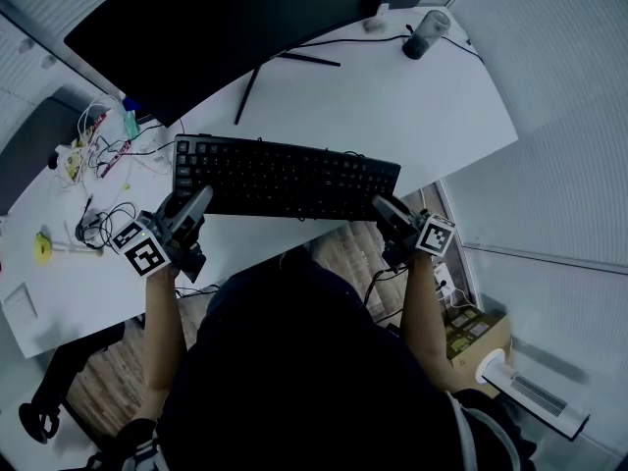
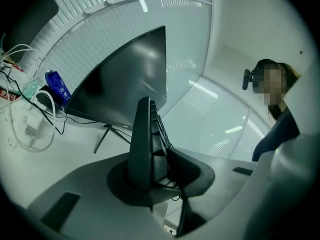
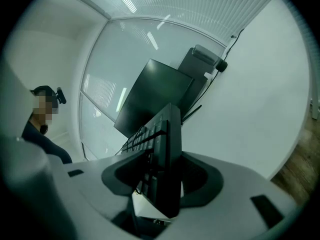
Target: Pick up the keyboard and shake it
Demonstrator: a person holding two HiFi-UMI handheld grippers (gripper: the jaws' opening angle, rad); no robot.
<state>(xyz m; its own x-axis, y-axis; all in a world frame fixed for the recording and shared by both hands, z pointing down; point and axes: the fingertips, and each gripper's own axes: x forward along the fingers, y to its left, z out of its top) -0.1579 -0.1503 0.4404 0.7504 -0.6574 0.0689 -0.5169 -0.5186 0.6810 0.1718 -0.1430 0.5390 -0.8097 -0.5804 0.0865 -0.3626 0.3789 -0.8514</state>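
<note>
A black keyboard [image 1: 285, 177] hangs over the front of the white desk [image 1: 392, 106], held at both near corners. My left gripper [image 1: 196, 204] is shut on its left end and my right gripper [image 1: 385, 209] on its right end. In the left gripper view the keyboard [image 2: 143, 139] stands edge-on between the two dark pads, which press on both faces. In the right gripper view the keyboard [image 3: 167, 154] likewise sits edge-on in the clamped jaws, keys to the left. A person's torso fills the lower head view.
A large dark monitor [image 1: 226, 27] on a thin-legged stand is behind the keyboard. A grey cylinder [image 1: 427, 32] stands at the desk's far right. Loose cables and small items [image 1: 98, 150] crowd the left side. A cardboard box [image 1: 476, 337] sits on the floor at the right.
</note>
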